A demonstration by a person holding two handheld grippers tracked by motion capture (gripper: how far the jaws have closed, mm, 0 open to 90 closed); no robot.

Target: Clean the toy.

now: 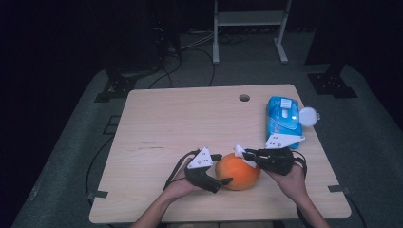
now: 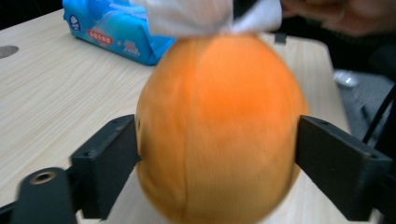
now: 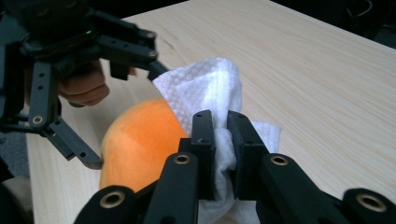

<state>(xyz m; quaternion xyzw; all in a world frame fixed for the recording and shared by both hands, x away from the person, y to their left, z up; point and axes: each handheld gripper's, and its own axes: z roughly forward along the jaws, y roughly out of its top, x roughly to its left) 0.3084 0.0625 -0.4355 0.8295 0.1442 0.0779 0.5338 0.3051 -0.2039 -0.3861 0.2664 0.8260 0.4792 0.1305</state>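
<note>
While the left tongs (image 1: 216,183) clamp the orange fruit (image 1: 237,171) at the near middle of the table (image 1: 157,142), the right tongs (image 1: 247,154) pinch a white wipe (image 3: 210,88) against its top. Pressing too hard could roll the fruit free or tear the wipe. A blue wipe pack (image 1: 283,118) lies far right, clear of the work.

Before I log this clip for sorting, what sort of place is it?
Probably a lab or workshop recording station: a bare wooden table on grey carpet, cables trailing across the floor, and a metal stand behind.
</note>
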